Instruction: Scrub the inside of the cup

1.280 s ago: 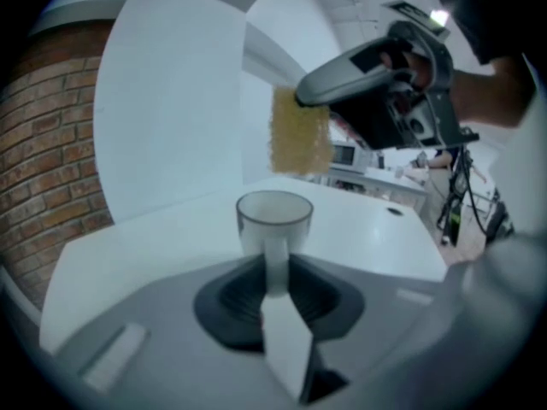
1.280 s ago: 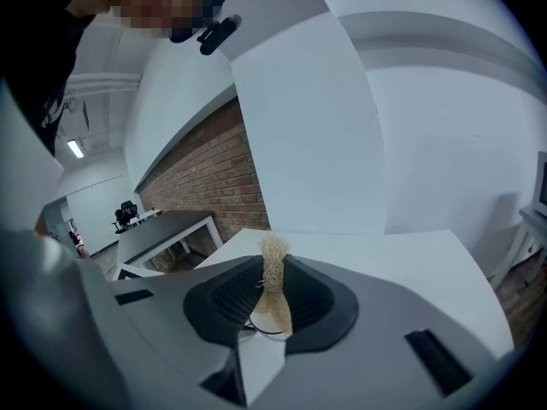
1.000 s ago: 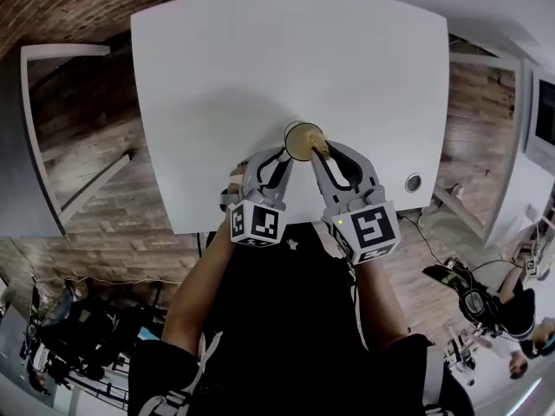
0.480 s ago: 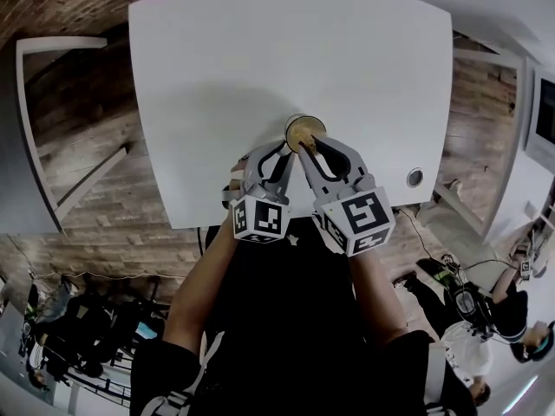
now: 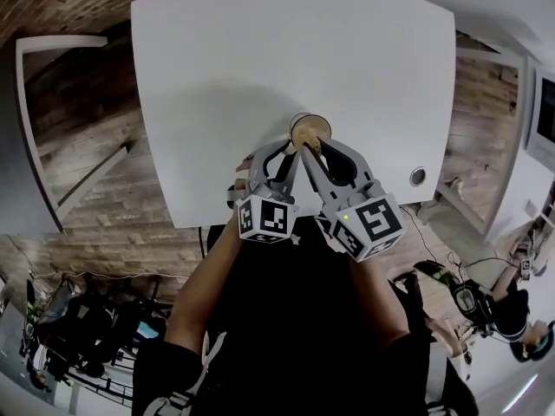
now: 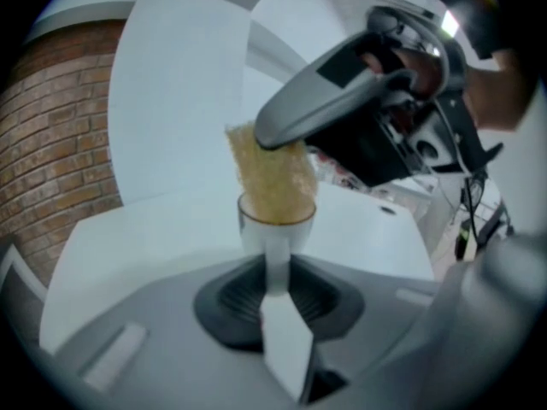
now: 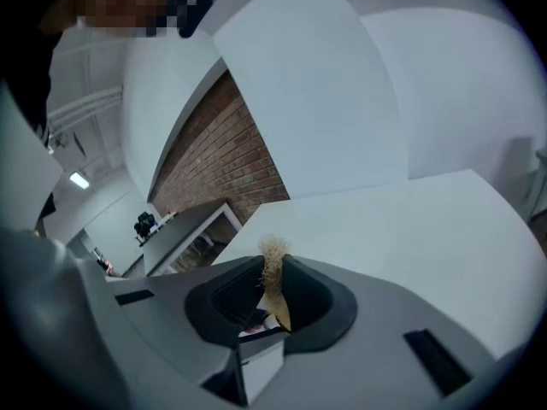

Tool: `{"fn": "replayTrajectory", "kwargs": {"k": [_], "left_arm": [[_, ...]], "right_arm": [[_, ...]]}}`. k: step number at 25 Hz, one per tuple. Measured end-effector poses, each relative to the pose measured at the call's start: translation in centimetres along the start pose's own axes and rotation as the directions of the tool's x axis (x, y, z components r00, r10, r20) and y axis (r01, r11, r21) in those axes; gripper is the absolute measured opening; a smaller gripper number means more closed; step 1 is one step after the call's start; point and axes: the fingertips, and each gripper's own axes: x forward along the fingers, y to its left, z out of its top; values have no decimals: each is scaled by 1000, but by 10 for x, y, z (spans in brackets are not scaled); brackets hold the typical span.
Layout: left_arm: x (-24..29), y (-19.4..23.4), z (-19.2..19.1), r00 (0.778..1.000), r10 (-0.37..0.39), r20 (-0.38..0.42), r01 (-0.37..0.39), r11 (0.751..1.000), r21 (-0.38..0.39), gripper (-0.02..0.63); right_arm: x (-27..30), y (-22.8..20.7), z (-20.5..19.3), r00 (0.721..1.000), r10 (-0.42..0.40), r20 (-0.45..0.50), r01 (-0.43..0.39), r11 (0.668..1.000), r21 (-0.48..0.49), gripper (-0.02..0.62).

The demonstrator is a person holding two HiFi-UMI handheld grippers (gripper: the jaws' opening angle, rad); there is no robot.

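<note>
I'm pinching the cup's near wall with my left gripper, close to the white table's front edge. My right gripper, clamping the fibrous scrubber, has been rolling inside it, so the scrubbing is advancing.

Bright, even light washes the glossy white rectangular worktop pale, fisheye curvature darkens every corner, and near foregrounds blur softly.

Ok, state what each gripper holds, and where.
The left gripper grips the cup by its near side; the right gripper pinches the scrubber by its upper end.
</note>
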Motion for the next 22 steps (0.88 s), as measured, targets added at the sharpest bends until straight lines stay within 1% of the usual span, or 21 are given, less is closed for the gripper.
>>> {"fn": "replayTrajectory", "kwargs": {"k": [2, 3, 4, 8, 12, 14, 16, 19, 20, 22], "left_arm": [[-1, 1, -1, 1000, 2, 0, -2, 1000, 0, 66], [-1, 0, -1, 1000, 3, -1, -3, 1000, -1, 66], [0, 0, 0, 1000, 3, -1, -3, 1000, -1, 66], [0, 1, 0, 1000, 8, -1, -8, 1000, -2, 66], [0, 0, 0, 1000, 13, -3, -13, 1000, -11, 66], [0, 0, 0, 1000, 16, -3, -16, 1000, -12, 66], [0, 1, -1, 1000, 20, -5, -20, 1000, -11, 66], [0, -1, 0, 1000, 20, -9, -21, 1000, -11, 66], [0, -1, 0, 1000, 21, -8, -21, 1000, -11, 66], [1, 0, 1, 1000, 24, -6, -24, 1000, -14, 66]], "right_arm": [[-2, -9, -5, 1000, -4, 25, 1, 996, 90, 59], [-2, -14, -9, 1000, -15, 21, 12, 994, 109, 59], [-1, -18, -12, 1000, -28, 7, 28, 994, 105, 60], [13, -21, -21, 994, -66, -83, 68, 997, 21, 60], [23, -24, -33, 980, -88, -177, 89, 996, -5, 60], [26, -24, -35, 973, -94, -209, 91, 996, -22, 58], [27, -22, -34, 971, -93, -218, 82, 995, -58, 58], [16, -8, -18, 981, -67, -179, 42, 989, -141, 60], [12, -4, -12, 985, -48, -163, 23, 989, -149, 60], [10, -3, -9, 990, -7, -143, -9, 994, -111, 60]]}}
